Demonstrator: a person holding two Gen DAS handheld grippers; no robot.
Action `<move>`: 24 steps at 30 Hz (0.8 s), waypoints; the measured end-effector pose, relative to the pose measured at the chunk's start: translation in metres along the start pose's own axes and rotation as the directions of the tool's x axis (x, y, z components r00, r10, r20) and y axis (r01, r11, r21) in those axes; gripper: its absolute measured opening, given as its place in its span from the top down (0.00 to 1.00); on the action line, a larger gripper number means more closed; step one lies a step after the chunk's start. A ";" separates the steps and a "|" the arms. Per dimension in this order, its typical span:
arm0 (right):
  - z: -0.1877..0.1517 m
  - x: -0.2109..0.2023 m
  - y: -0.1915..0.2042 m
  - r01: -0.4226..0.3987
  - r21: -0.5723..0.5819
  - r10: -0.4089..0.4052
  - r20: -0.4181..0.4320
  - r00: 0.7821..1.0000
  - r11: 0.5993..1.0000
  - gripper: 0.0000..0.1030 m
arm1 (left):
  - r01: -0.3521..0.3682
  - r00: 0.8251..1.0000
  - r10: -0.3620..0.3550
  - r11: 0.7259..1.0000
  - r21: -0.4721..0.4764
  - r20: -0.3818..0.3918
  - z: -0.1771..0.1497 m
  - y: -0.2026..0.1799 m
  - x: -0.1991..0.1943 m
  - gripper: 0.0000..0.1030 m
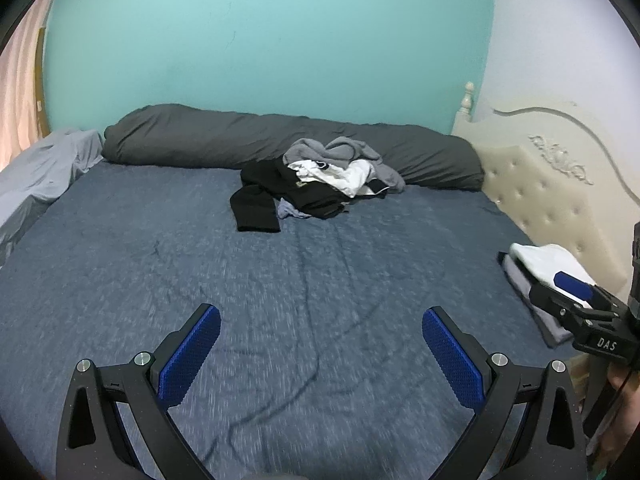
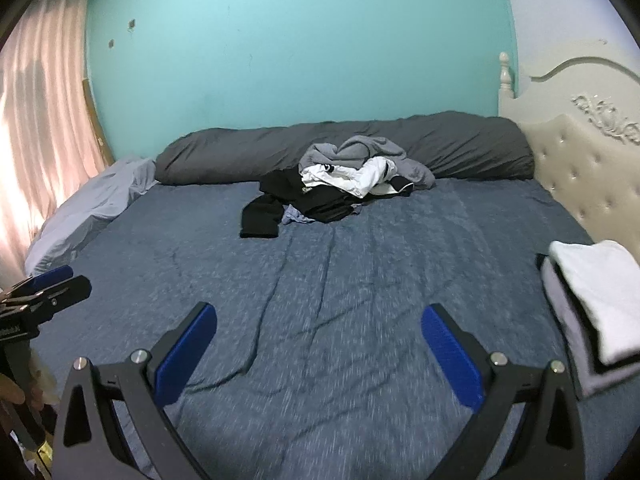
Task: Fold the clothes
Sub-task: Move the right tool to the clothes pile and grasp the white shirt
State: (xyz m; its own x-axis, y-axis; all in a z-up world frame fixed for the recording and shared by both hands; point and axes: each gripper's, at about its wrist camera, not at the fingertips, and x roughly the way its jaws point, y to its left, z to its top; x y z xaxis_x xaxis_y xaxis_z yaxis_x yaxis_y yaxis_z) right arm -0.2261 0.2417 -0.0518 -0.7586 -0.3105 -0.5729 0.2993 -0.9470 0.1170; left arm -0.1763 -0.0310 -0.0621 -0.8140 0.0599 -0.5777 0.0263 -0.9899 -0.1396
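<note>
A heap of unfolded clothes [image 1: 320,178] [image 2: 340,184], black, white and grey, lies at the far side of the bed against a long dark grey bolster. A stack of folded clothes [image 1: 536,276] [image 2: 596,304], white on top of grey, sits at the bed's right edge. My left gripper [image 1: 320,320] hangs open over bare blue bedding, nothing between its blue pads. My right gripper [image 2: 318,318] is likewise open and empty above the bedding. In the left wrist view the right gripper [image 1: 580,292] shows near the folded stack. The left gripper [image 2: 52,280] shows at the left edge of the right wrist view.
The blue bedspread [image 1: 280,272] [image 2: 360,280] spans the bed between grippers and heap. A dark grey bolster [image 1: 240,140] [image 2: 440,148] lines the teal wall. A light grey sheet [image 1: 44,168] bunches at left, a cream tufted headboard [image 1: 540,188] [image 2: 592,184] at right, pink curtains [image 2: 40,140] far left.
</note>
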 end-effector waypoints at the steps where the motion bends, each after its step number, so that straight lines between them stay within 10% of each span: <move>1: 0.004 0.017 -0.004 0.000 0.002 0.000 -0.005 1.000 1.000 0.00 | -0.008 1.000 0.008 1.000 0.004 0.001 0.004 0.003 0.014 0.00; 12: 0.047 0.204 -0.052 0.015 0.018 -0.014 -0.047 0.999 1.000 0.00 | -0.026 0.999 0.025 0.999 -0.029 -0.025 0.045 0.036 0.180 0.00; 24: 0.092 0.317 -0.083 0.006 0.026 -0.004 -0.073 0.997 1.000 0.10 | -0.050 0.993 0.037 0.993 -0.110 -0.114 0.077 0.062 0.277 0.00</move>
State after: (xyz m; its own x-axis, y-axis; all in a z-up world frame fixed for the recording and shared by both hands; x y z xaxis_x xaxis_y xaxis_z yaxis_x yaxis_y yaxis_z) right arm -0.5447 0.2142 -0.1687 -0.7153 -0.2997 -0.6313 0.2796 -0.9507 0.1345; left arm -0.4454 -0.0860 -0.1688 -0.7413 0.0370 -0.6702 0.1305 -0.9715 -0.1979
